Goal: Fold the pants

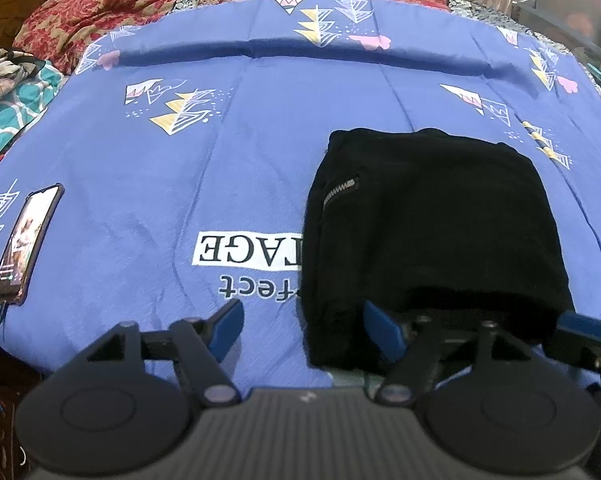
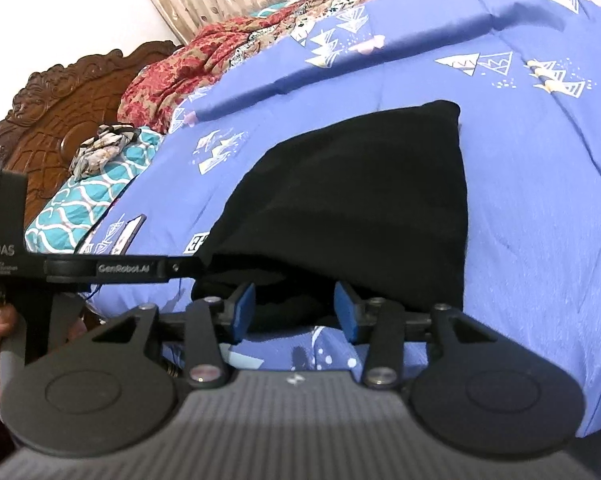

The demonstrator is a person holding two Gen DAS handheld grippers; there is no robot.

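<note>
black folded pants [image 2: 352, 200] lie just ahead of both open hand-held grippers [image 2: 294, 312].

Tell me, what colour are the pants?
Black pants, with a silver zipper; best in the left wrist view.

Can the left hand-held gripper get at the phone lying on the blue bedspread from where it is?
Probably yes. The dark phone lies uncovered on the blue printed bedspread, with only bare spread between it and the open left hand-held gripper.
</note>
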